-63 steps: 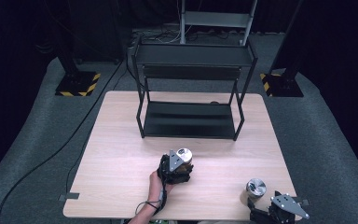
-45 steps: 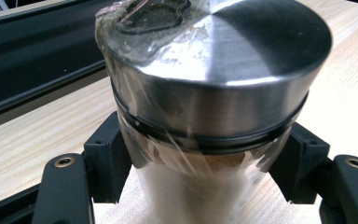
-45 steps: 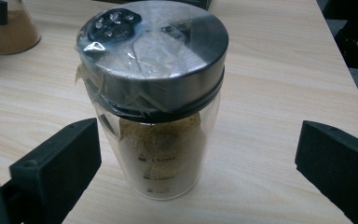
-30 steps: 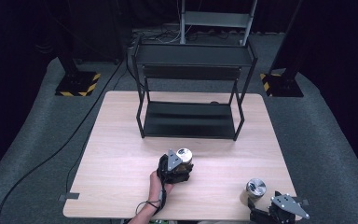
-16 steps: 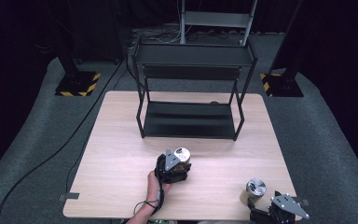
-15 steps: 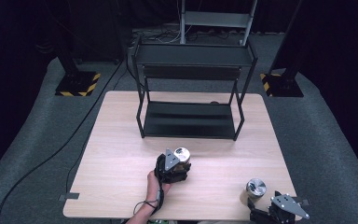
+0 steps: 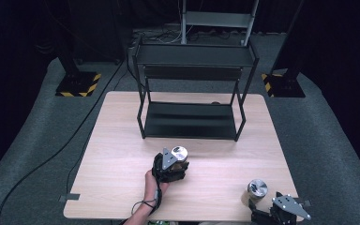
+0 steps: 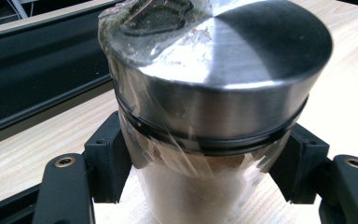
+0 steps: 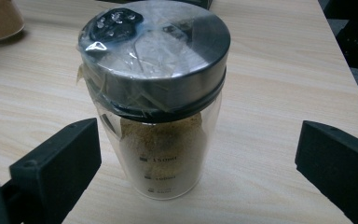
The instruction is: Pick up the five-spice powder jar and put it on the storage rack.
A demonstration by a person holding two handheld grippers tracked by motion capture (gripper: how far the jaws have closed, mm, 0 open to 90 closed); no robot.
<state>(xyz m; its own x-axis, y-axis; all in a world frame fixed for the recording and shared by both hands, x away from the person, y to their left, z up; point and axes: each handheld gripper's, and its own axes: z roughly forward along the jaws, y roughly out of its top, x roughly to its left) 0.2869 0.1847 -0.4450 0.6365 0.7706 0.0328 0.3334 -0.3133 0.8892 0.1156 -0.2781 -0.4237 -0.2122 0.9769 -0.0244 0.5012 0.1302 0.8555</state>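
Observation:
Near the table's middle, my left gripper (image 7: 172,165) is shut on a glass jar (image 7: 179,154) with a steel lid. In the left gripper view both black pads (image 8: 107,158) press the jar's (image 8: 205,93) glass just under the lid, and brown powder shows inside. A second jar (image 7: 257,188) of brown powder stands upright at the table's front right corner. My right gripper (image 7: 268,214) sits just behind it, open. In the right gripper view that jar (image 9: 158,107) stands between the wide-apart jaws of my right gripper (image 9: 196,158), with a clear gap on each side.
A black two-tier metal rack (image 7: 192,119) stands on the far half of the wooden table (image 7: 117,140), with a bare lower shelf. The table's front edge is close behind both jars. Dark carpet and stands with striped bases surround the table.

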